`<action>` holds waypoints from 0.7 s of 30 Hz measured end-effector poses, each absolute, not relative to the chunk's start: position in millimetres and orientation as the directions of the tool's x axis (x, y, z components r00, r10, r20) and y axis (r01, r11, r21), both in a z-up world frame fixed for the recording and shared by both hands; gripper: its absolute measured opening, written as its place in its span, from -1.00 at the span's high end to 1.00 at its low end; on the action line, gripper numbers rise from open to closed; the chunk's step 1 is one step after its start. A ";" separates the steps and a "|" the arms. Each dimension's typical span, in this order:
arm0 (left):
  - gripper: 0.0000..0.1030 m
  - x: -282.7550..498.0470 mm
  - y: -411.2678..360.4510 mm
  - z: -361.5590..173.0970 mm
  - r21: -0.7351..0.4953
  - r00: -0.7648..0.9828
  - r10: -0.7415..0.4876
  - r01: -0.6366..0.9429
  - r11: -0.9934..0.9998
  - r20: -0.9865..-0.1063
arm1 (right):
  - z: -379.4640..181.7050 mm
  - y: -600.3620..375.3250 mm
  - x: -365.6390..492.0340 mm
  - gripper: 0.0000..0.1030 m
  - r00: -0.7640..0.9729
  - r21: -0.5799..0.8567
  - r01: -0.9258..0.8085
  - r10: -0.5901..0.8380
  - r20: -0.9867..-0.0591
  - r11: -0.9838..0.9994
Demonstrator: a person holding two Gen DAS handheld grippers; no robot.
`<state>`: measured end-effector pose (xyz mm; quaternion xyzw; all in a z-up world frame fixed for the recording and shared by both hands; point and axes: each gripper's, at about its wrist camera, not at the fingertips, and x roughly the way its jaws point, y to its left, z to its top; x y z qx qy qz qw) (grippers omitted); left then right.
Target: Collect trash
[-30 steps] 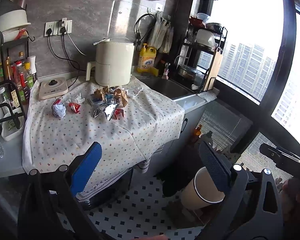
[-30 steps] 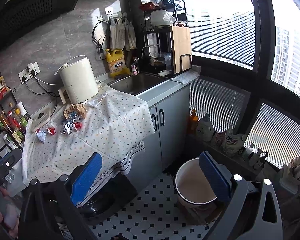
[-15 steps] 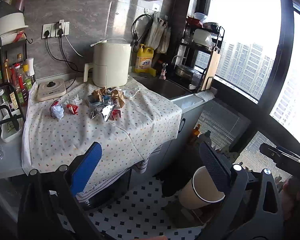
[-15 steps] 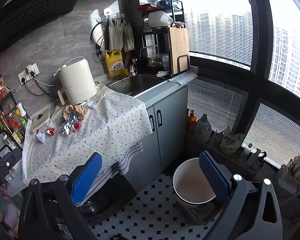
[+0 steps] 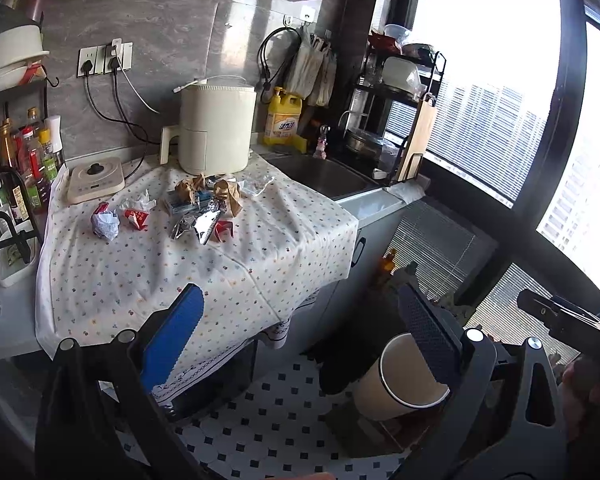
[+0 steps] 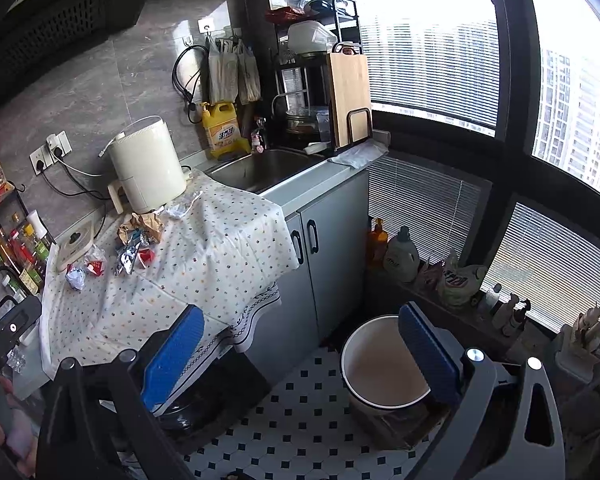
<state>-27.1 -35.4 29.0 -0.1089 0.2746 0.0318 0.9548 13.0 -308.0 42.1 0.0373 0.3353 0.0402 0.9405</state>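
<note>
Crumpled paper and foil trash [image 5: 204,208] heaped mid-counter on dotted cloth [image 5: 260,248], just before white appliance [image 5: 216,128]. Left gripper [image 5: 300,320] spread wide, empty, well back, pile ahead and left. Right gripper [image 6: 300,340] also agape, empty, farther off. Bin [image 6: 384,364] on floor below right. Left looks nearer to pile; right nearer to bin.

Bin [image 5: 400,384] partly behind fingers [image 5: 428,328]

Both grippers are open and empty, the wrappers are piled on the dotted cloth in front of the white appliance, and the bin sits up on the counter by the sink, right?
One slip: the bin stands on the tiled floor below the counter, not by the sink, as the right wrist view shows. The rest holds: left gripper and right gripper open and empty, wrappers on the dotted cloth before the white appliance.
</note>
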 end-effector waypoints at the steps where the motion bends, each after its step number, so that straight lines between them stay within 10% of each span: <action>1: -0.88 -26.6 -36.2 28.6 -0.190 0.847 0.000 -0.120 0.974 -0.532 | 41.8 -308.6 13.5 -0.85 0.771 0.098 -0.050 0.101 -0.628 0.994; 21: -0.88 -30.1 -26.3 26.1 -0.198 0.844 0.013 -0.141 0.970 -0.537 | 35.7 -292.2 20.9 -0.85 0.756 0.106 -0.093 0.140 -0.640 0.990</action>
